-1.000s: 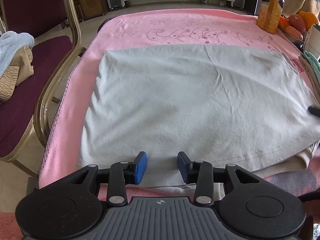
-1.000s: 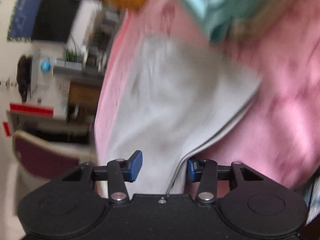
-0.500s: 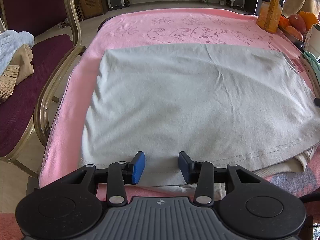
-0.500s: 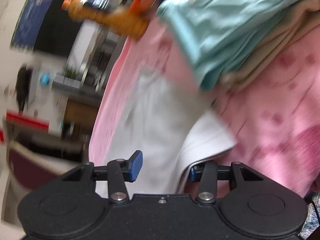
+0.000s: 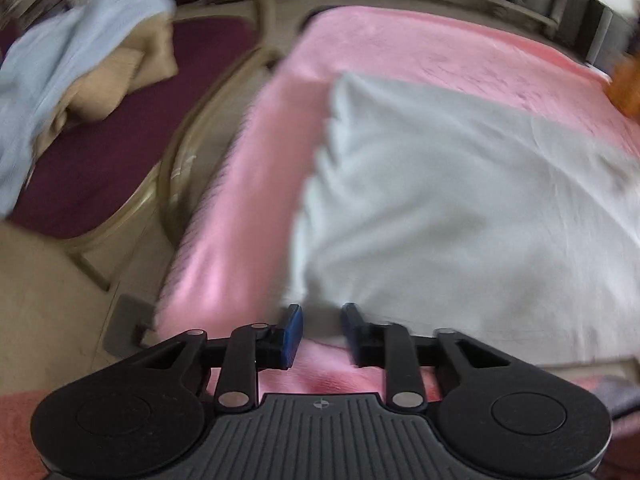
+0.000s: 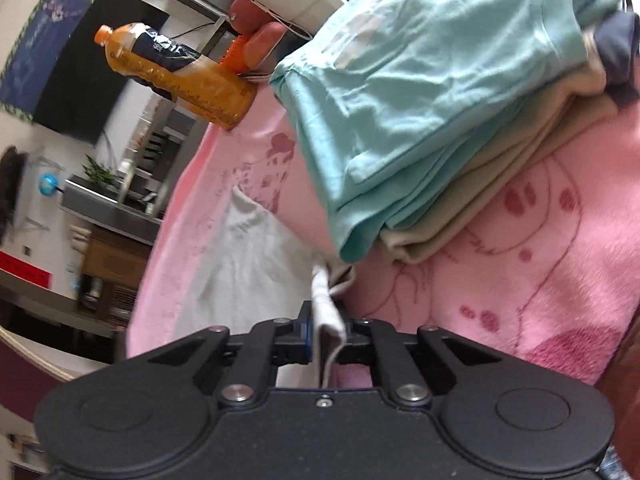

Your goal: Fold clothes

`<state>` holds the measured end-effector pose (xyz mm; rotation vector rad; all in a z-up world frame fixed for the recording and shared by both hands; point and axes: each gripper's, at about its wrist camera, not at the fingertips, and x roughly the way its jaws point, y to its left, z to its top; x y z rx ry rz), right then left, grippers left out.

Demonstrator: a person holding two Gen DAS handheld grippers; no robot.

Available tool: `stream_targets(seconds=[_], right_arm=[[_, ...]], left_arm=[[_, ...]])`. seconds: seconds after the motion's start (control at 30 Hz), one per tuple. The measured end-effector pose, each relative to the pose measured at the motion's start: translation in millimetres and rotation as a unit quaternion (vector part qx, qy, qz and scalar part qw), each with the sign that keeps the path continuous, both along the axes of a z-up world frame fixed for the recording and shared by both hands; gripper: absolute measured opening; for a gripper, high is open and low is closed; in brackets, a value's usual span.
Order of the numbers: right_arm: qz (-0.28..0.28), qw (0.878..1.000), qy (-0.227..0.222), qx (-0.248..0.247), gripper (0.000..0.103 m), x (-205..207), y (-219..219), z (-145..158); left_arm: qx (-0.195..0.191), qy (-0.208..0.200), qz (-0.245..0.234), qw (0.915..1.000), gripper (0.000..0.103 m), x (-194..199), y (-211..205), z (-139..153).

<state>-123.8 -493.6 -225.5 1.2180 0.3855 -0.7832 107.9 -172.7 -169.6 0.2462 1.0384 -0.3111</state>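
A pale grey garment (image 5: 460, 208) lies spread flat on a pink blanket (image 5: 240, 220) that covers the table. In the blurred left wrist view my left gripper (image 5: 322, 330) hangs at the garment's near left corner. Its jaws are closing, and the corner reaches just to the blue fingertips (image 5: 294, 332) without being pinched. In the right wrist view my right gripper (image 6: 326, 328) is shut on a bunched edge of the same garment (image 6: 248, 264), and a fold of white cloth sticks up between the pads.
A stack of folded clothes (image 6: 420, 100), teal over beige, sits on the blanket (image 6: 540, 264) just beyond my right gripper. An orange drink bottle (image 6: 180, 76) and fruit (image 6: 260, 44) stand behind it. Left of the table is a maroon chair (image 5: 120, 152) with loose clothes (image 5: 60, 80) on it.
My left gripper has slid left along the near hem to the garment's corner, and its jaws are narrower. My right gripper, open around the garment's edge before, has shut on it.
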Motion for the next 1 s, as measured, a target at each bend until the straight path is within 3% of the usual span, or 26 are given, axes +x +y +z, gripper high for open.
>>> stream_targets(seconds=[0.13,0.23,0.4,0.57,0.67,0.8,0.9,1.0], right_arm=[[0.006,0.998,0.048,-0.035,0.005,4.0,8.3,9.4],[0.030,0.991,0.093,-0.090,0.004,16.7,18.7,23.9],[0.075,0.965,0.145,-0.204,0.004,44.3,46.5,57.7],[0.137,0.935,0.143,-0.295,0.004,86.8,89.1,90.7],[0.199,0.906,0.126,-0.353,0.004,121.7,128.5,108.9],[0.291,0.856,0.095,-0.417,0.004,168.2,191.8,119.4],[0.376,0.809,0.084,-0.445,0.004,197.3,238.9,106.8],[0.465,0.768,0.099,-0.429,0.004,215.9,273.5,76.5]], left_arm=[[0.026,0.001,-0.010,0.9996,0.035,-0.7,-0.1,1.4],[0.025,0.005,-0.028,0.9993,0.033,-0.9,2.3,10.1],[-0.014,-0.029,-0.078,0.9964,0.035,-9.1,27.6,42.2],[-0.033,-0.070,-0.072,0.9944,0.036,-1.3,53.8,62.4],[-0.035,-0.088,-0.055,0.9940,0.036,7.9,68.3,68.4],[-0.073,-0.070,-0.014,0.9948,0.036,24.3,88.4,64.4],[-0.098,-0.051,0.016,0.9938,0.034,32.7,101.0,59.5],[-0.108,-0.042,0.024,0.9929,0.034,34.8,105.4,57.7]])
